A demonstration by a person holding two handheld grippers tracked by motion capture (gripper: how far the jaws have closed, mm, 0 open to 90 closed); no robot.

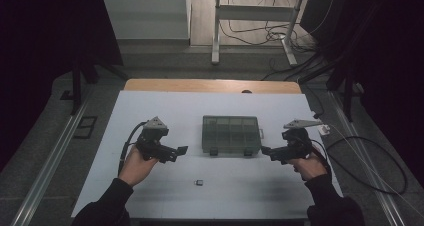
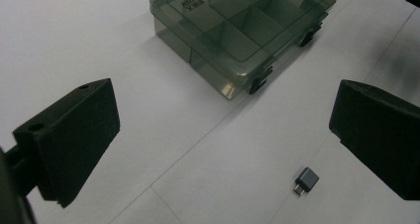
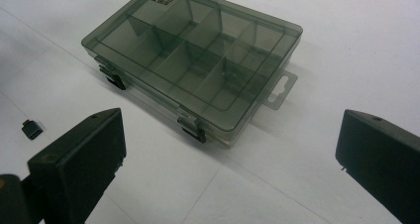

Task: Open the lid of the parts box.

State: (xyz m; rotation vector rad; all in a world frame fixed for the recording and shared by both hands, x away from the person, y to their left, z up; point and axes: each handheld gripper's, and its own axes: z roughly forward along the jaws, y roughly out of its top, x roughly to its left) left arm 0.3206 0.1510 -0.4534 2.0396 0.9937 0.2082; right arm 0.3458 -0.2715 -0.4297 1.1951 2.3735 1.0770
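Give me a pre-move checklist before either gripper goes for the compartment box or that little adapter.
1. Left gripper open, nothing between its jaws: ok.
2. Right gripper open, nothing between its jaws: ok.
3. Compartment box lid closed, both front latches down: ok.
4. Small adapter lying free on the white table, apart from the box: ok.
5. Box compartments empty: cannot tell through the tinted lid.
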